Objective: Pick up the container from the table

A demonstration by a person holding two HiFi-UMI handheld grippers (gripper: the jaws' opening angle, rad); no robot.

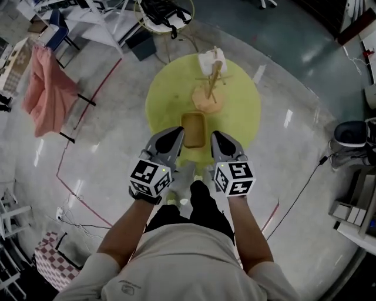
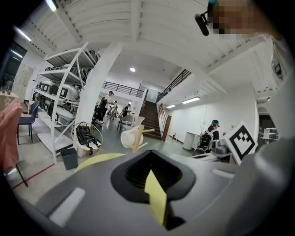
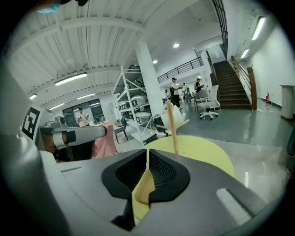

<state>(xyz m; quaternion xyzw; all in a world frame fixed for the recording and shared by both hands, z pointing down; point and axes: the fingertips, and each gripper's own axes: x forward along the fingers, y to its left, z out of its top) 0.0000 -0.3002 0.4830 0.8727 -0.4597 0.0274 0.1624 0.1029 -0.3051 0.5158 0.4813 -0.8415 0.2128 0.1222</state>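
A shallow tan wooden container point(image 1: 192, 130) lies on the round yellow table point(image 1: 241, 111), at its near side. My left gripper point(image 1: 174, 136) sits just left of the container's near end, and my right gripper point(image 1: 218, 140) just right of it; neither holds it. In the left gripper view the left gripper point(image 2: 150, 168) has its black pads together, with only a yellow sliver of table showing below them. The right gripper point(image 3: 147, 161) is likewise shut, and a tan strip of the container point(image 3: 144, 186) shows in the slit.
Behind the container stands a wooden peg stand point(image 1: 209, 94) with a white cup point(image 1: 211, 61) hung on it. A pink cloth point(image 1: 49, 96) hangs on a rack at left. A hoop basket with a black bag point(image 1: 164, 14) is beyond the table. Machines point(image 1: 353, 136) and cables are at right.
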